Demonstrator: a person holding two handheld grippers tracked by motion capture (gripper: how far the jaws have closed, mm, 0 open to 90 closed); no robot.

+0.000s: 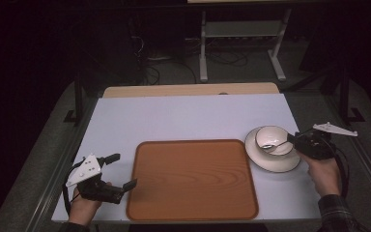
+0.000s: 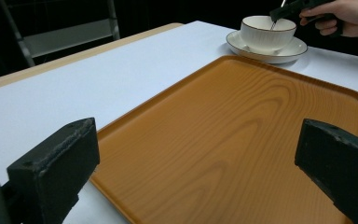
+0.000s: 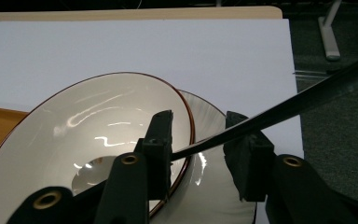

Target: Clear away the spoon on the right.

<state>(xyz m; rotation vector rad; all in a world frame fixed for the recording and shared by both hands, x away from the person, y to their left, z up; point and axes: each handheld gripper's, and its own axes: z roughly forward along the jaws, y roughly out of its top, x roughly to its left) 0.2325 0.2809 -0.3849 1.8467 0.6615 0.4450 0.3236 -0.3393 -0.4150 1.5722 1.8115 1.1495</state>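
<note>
spoon [image 3: 279,114] bowl hidden behind left fingers [image 3: 161,140]

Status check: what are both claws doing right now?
Left gripper open beside wooden tray. Right gripper straddling spoon handle in white bowl. Nothing obstructing.

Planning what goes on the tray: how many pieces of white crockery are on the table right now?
2, stacked at the table's right side, beside the tray: a saucer and a bowl standing on it. A spoon rests in the bowl. Nothing else seems hidden.
</note>
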